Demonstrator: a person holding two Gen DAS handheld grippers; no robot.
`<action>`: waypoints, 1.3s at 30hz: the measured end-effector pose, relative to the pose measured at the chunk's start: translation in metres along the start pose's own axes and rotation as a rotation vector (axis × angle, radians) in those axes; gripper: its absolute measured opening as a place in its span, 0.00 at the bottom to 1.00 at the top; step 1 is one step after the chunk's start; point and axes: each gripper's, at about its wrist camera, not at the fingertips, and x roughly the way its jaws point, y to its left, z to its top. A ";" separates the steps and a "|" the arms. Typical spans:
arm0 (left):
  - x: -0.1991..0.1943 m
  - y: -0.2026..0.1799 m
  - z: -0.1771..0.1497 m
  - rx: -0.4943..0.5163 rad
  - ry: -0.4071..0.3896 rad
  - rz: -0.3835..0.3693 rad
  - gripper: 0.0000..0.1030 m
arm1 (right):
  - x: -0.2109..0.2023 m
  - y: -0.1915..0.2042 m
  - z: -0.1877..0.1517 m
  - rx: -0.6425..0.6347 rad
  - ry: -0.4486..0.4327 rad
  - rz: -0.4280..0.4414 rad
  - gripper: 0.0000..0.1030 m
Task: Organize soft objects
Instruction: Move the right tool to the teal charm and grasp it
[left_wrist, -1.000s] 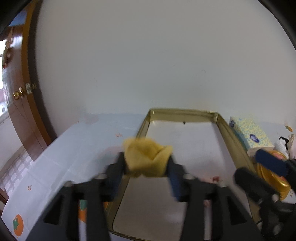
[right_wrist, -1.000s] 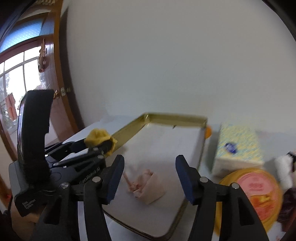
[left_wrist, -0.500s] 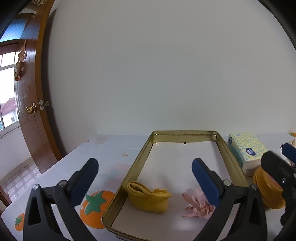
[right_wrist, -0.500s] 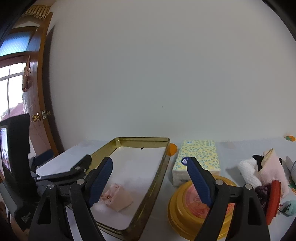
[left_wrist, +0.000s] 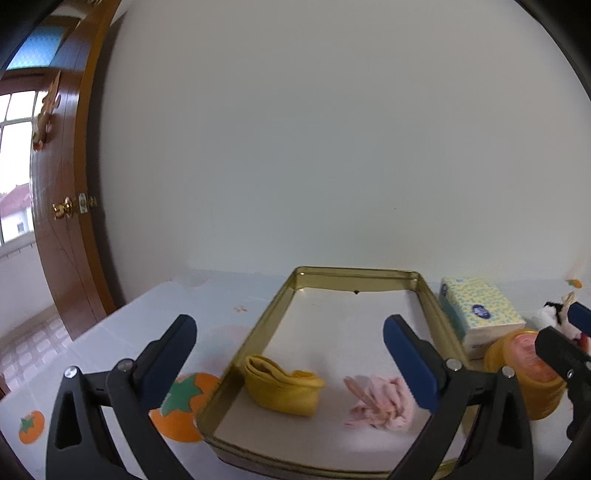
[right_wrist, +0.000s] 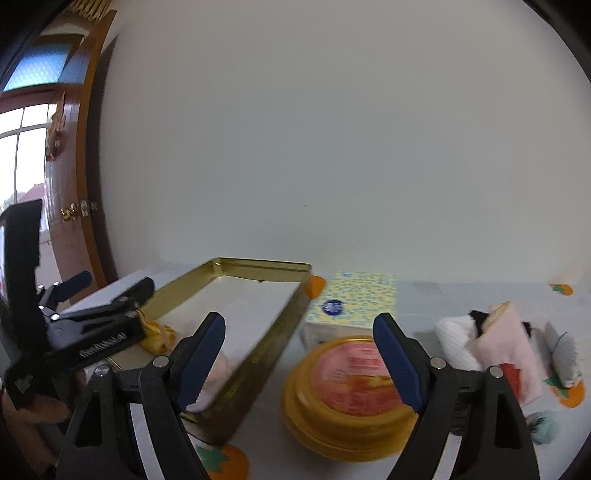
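Observation:
A gold metal tray lies on the table; it also shows in the right wrist view. Inside its near end lie a folded yellow sock and a pink soft piece to its right. My left gripper is open and empty, hovering just in front of the tray. My right gripper is open and empty, over the tray's right rim and a yellow round tin. A pile of soft items, white, pink and black, lies at the right.
A yellow patterned tissue pack stands right of the tray, behind the round tin. The tablecloth has orange fruit prints. A brown wooden door is at the left. A plain white wall is behind.
My left gripper opened and let the yellow sock fall into the tray, then drew back. My right gripper swung right, toward the tin and the pile of soft items.

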 end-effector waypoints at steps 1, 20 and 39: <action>-0.002 -0.002 -0.001 -0.003 0.000 -0.010 0.99 | -0.002 -0.004 0.000 -0.006 0.001 -0.006 0.82; -0.051 -0.103 -0.015 0.094 0.004 -0.228 0.99 | -0.050 -0.134 -0.012 0.014 0.053 -0.132 0.82; -0.084 -0.214 -0.030 0.230 0.106 -0.510 0.99 | -0.056 -0.222 -0.030 0.014 0.280 0.006 0.58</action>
